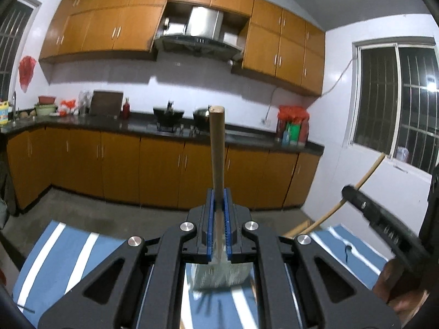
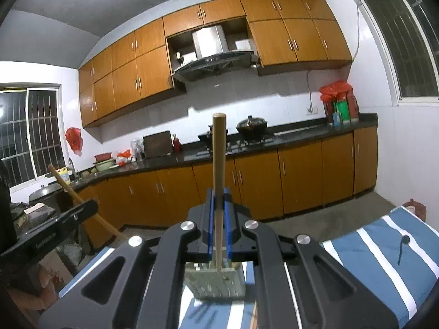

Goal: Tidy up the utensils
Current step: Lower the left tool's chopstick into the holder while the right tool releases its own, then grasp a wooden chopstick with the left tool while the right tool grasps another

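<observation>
**Two wooden-handled utensils held above the striped cloth**

We hold a utensil in each gripper. In the left wrist view, a thick wooden handle (image 1: 217,148) runs forward between the blue pads, and the left gripper (image 1: 218,203) pinches it tight; the flat, pale blade (image 1: 219,275) of this spatula sits close under the camera. In the right wrist view, a thinner wooden handle (image 2: 219,164) stands between the pads of the right gripper (image 2: 219,205), pressed shut on it, with a flat slotted head (image 2: 215,282) near the lens. Both utensils hang above a blue cloth with white stripes (image 1: 52,249), not touching it. The right gripper also shows at the edge of the left view, its handle slanting up. Beyond lie the concrete floor (image 1: 90,205), orange cabinets (image 1: 162,170), a dark countertop (image 2: 301,134) with pots on the stove (image 2: 251,124), a range hood (image 1: 197,41) and barred windows (image 1: 397,93).
</observation>
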Motion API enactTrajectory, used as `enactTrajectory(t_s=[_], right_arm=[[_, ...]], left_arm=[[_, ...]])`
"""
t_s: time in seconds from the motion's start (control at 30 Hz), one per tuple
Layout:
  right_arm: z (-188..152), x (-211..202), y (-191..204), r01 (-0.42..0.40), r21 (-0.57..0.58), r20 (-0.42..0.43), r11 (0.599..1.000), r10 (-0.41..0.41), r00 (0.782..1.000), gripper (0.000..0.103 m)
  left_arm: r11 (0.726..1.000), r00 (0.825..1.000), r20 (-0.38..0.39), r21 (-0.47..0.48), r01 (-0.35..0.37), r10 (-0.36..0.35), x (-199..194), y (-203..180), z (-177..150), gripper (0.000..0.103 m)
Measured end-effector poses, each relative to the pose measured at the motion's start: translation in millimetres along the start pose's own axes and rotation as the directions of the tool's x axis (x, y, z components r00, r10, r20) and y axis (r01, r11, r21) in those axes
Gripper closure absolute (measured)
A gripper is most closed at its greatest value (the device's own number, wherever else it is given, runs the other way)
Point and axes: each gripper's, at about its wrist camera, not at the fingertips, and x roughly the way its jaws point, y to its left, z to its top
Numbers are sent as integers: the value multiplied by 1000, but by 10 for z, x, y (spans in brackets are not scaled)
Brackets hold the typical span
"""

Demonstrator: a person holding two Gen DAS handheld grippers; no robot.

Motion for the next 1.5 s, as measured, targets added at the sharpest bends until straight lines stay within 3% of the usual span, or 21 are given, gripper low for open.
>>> enactTrajectory(t_s=[0.17,0.47,0.57,0.63,0.7,0.77,1.0,1.1,1.2,1.27,1.4,1.5], right_arm=[[3,242,32,14,-10,18,1000,-13,1000,95],[-200,675,-14,21,-18,-50,1000,-22,999,95],[-299,709,-17,13,-27,-81,1000,-15,997,92],[-311,670,-31,13,-30,-80,999,-16,997,82],[-301,597,-48,13,-24,-69,1000,-15,998,77],[-277,513,-75,19,-18,-56,1000,-20,998,76],[-341,137,-256,63,2,-62,998,-63,996,66],[-544,23,-369,86,-2,-113,996,-86,990,59],[-882,15,-457,133,-41,-210,990,-138,968,52],[-1175,59,-519,182,-76,-283,980,-196,939,52],[-1703,179,-644,201,-40,-444,979,-198,874,52],[-2069,279,-655,165,-1,-562,986,-138,816,70]], left_arm=[[999,999,27,18,-33,32,254,-44,34,96],[999,996,-81,-19,-27,25,651,69,-307,96],[999,993,-113,-41,-22,17,672,124,-365,95],[999,993,-113,-37,-22,17,644,144,-362,94],[999,994,-107,-31,-24,20,599,150,-342,86],[999,996,-87,-31,-27,24,512,156,-311,67],[998,999,-44,-50,-29,27,171,210,-238,63],[996,997,-42,-51,-71,69,-32,303,-336,55],[990,987,-91,-44,-135,130,-137,442,-556,51],[984,974,-155,-38,-171,164,-129,540,-756,51],[973,928,-315,-49,-226,199,-25,704,-1257,51],[970,887,-424,-71,-232,181,61,779,-1614,51]])
